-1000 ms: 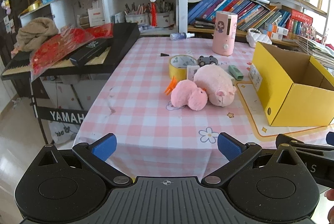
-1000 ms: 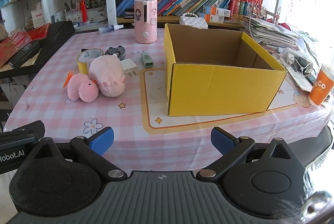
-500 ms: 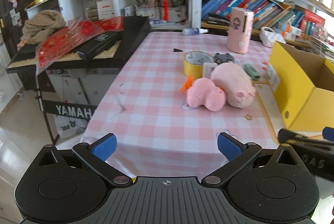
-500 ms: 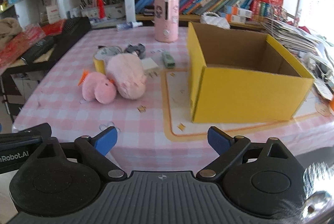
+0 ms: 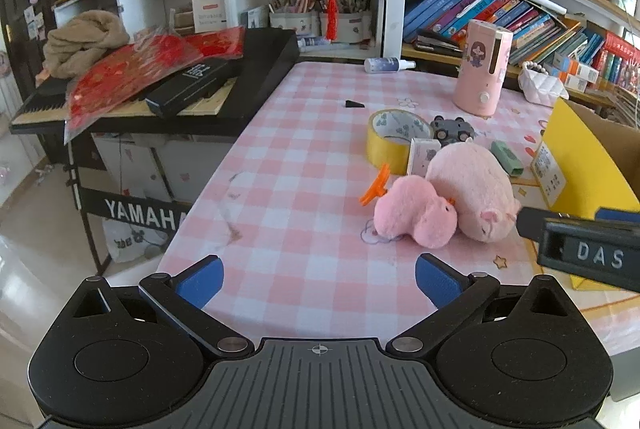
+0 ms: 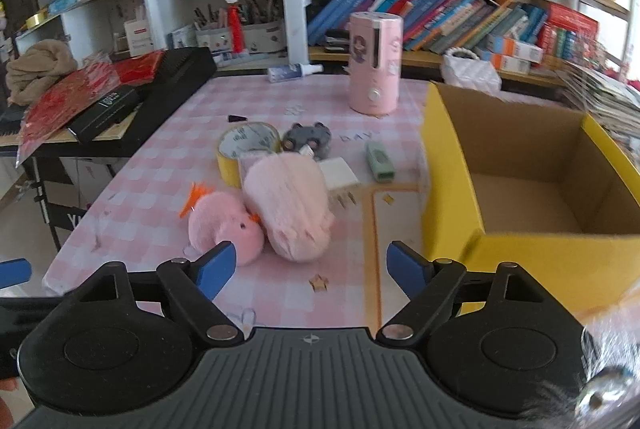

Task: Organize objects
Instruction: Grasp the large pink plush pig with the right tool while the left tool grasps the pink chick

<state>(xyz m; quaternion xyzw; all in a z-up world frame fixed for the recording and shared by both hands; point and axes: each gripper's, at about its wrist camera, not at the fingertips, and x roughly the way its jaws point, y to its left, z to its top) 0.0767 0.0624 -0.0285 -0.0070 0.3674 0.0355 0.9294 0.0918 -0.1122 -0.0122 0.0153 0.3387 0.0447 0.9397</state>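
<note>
The right claw (image 6: 310,265) is nearer: the pale pink plush pig (image 6: 290,205) lies just ahead between its closing, empty jaws, long axis pointing away, yellow box (image 6: 532,261) to its right; left claw (image 5: 318,279) open, empty

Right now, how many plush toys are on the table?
2. The smaller pink plush lies on the checked cloth, touching the larger pale pink plush beside it, in front of the yellow tape roll. The box interior looks empty.
</note>
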